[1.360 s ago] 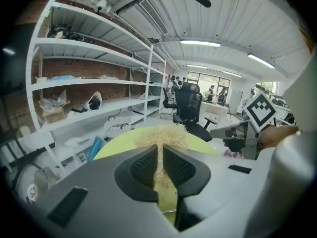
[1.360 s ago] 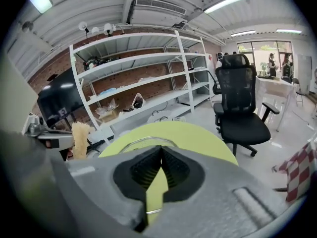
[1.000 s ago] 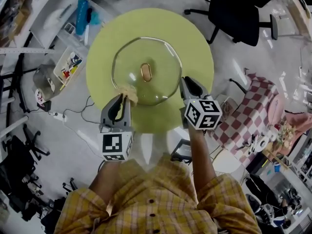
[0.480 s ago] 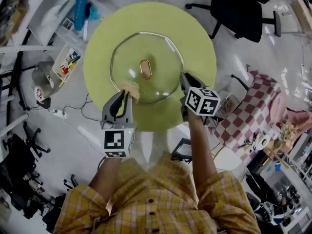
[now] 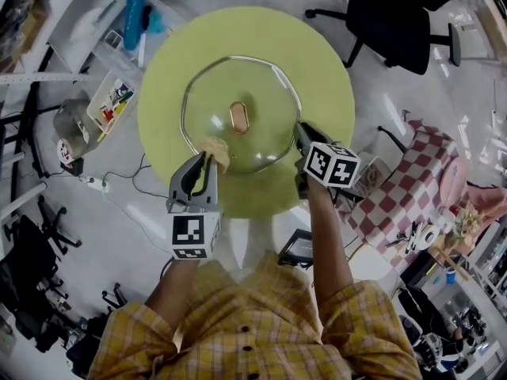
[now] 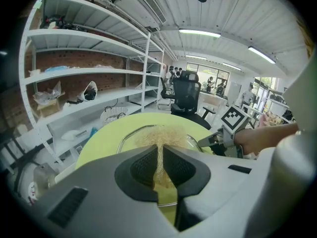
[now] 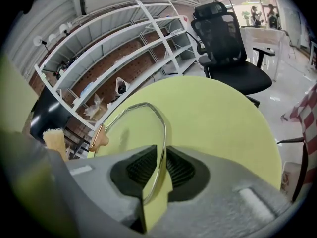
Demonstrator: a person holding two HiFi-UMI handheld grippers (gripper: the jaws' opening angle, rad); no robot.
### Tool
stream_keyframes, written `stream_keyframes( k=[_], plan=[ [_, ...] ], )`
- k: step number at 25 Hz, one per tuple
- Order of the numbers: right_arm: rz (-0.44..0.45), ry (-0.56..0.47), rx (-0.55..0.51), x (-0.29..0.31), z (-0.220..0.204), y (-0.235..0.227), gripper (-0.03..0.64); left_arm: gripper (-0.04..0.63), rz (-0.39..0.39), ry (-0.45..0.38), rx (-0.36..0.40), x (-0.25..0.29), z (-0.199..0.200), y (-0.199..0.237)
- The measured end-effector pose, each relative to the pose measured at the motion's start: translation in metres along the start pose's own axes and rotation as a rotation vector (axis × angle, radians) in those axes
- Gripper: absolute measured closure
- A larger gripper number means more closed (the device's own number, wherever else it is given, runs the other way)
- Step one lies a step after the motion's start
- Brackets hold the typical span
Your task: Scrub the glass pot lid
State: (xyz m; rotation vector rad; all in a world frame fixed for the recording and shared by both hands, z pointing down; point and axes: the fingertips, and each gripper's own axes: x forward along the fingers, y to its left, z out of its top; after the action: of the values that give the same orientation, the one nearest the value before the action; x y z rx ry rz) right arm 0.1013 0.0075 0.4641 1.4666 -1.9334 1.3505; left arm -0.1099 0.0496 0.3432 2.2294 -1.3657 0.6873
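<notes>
Head view looks straight down on 2 bare forearms reaching forward from rolled yellow plaid sleeves, each hand behind a marker cube. The left gripper points up and slightly right, its tips at the near-left edge of the glass pot lid. Its 2 jaws are clenched on a tan fibrous scrubber, whose tuft sticks out past the tips and rests on the glass just inside the rim. The right gripper angles up and to the left at the lid's near-right edge; the right gripper view shows its jaws pinched on the lid's thin metal rim, the glass standing edge-on between the ribbed pads.

The lid lies flat in the middle of a round yellow-green table, its copper-coloured knob at its centre. Grey floor surrounds the table. A black office chair stands beyond it to the right, white shelving with clutter runs along the left, and a red-and-white checkered seat sits near the right forearm.
</notes>
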Motion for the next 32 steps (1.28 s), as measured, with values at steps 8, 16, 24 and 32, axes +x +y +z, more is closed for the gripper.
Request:
stream_keyframes(
  k=[8,16,24,32],
  plan=[
    [0.067,0.022,0.008,0.004,0.001,0.002,0.574,0.561,0.025,0.036,-0.035,0.01,-0.012,0.011],
    [0.07,0.039,-0.059,0.003,0.0,0.001,0.574,0.561,0.06,0.119,-0.051,0.03,-0.032,0.012],
    [0.043,0.065,-0.128,0.004,0.0,0.004,0.574,0.561,0.034,0.233,-0.054,0.046,-0.066,0.006],
    [0.018,0.063,-0.115,0.009,0.002,0.005,0.574,0.561,0.007,0.265,0.022,0.063,-0.08,0.006]
  ],
)
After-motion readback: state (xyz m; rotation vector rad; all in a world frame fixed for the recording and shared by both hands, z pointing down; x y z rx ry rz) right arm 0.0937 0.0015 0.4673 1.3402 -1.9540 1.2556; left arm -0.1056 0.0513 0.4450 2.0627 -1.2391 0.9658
